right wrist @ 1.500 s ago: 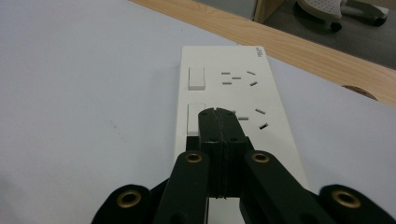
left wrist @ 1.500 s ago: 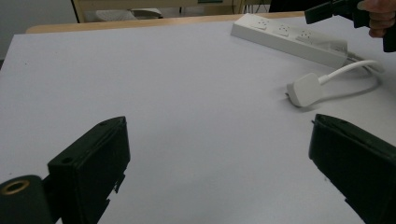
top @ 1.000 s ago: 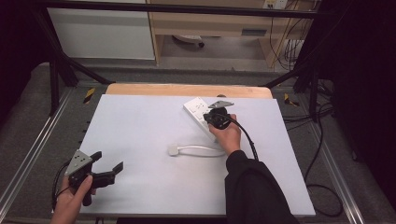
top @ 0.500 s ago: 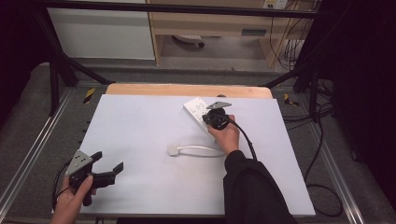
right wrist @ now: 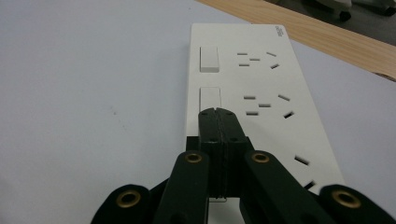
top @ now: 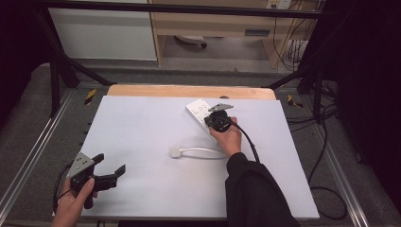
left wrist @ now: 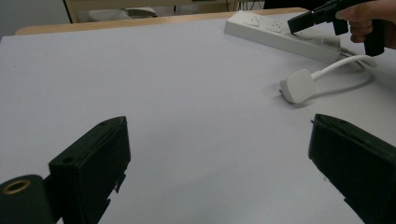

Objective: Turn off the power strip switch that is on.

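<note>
My right gripper (right wrist: 217, 111) had its jaws clenched together with nothing between them, tips at the second rocker switch of the white power strip (top: 202, 112), which lay at the table's (top: 142, 123) far centre. Its white plug (top: 176, 152) lay near, cable looped. My left gripper (top: 109, 167) sat near the front left corner, jaws spread wide, well apart from the strip.

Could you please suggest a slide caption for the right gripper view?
Closed black right gripper poised over a rocker switch on the white plastic power strip.
</note>
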`<state>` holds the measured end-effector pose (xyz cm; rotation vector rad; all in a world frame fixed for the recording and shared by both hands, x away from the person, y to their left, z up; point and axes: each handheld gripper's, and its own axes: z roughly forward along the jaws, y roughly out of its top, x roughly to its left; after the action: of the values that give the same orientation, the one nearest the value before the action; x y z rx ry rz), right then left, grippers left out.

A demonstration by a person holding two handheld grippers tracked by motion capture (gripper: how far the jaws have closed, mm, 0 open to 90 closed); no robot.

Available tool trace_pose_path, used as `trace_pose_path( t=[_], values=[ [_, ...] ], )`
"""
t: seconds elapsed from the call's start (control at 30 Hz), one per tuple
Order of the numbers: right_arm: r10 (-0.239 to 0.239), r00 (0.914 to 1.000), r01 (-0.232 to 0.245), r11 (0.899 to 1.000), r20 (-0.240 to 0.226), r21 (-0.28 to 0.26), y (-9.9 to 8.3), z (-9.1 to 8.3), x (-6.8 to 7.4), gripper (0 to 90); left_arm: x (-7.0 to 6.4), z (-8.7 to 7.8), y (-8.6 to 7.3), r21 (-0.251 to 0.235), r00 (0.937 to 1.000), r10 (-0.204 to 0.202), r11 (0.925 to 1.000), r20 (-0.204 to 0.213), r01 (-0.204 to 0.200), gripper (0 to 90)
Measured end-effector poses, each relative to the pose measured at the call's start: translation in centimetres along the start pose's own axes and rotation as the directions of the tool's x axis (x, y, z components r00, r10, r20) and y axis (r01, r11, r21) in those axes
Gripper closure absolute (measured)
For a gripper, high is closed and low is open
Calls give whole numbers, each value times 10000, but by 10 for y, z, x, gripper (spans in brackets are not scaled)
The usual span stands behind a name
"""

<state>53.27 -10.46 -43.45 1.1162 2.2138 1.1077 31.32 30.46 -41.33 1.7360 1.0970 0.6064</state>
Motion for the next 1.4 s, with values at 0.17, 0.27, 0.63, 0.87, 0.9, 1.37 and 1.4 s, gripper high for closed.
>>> trace_pose_path(
  t=[0.17,0.27,0.63,0.87,0.9,1.37,1.4],
  values=[
    [-45,10000,45,10000,11,7,0,1,0,900,0,0,0,2,10000,10,10000,10,-10,55],
    [-32,10000,32,10000,14,-4,0,1,0,900,0,0,0,8,10000,23,10000,-1,-23,55],
    [-21,10000,22,10000,14,-72,-1,1,1,900,-1,0,0,-12,10000,20,10000,22,-20,55],
    [-44,10000,43,9999,-6,-109,-2,1,1,900,-1,0,0,-3,10000,31,10000,29,-31,55],
    [-51,10000,51,9999,-19,-117,-2,1,0,900,-1,0,0,-1,10000,46,10000,25,-46,55],
    [133,9999,-135,9995,-60,-285,-5,1,0,900,-1,0,0,25,10000,65,10000,58,-65,55],
    [116,9999,-117,9996,-60,-269,-5,1,-1,900,-1,0,0,29,10000,63,10000,59,-63,55]
  ],
)
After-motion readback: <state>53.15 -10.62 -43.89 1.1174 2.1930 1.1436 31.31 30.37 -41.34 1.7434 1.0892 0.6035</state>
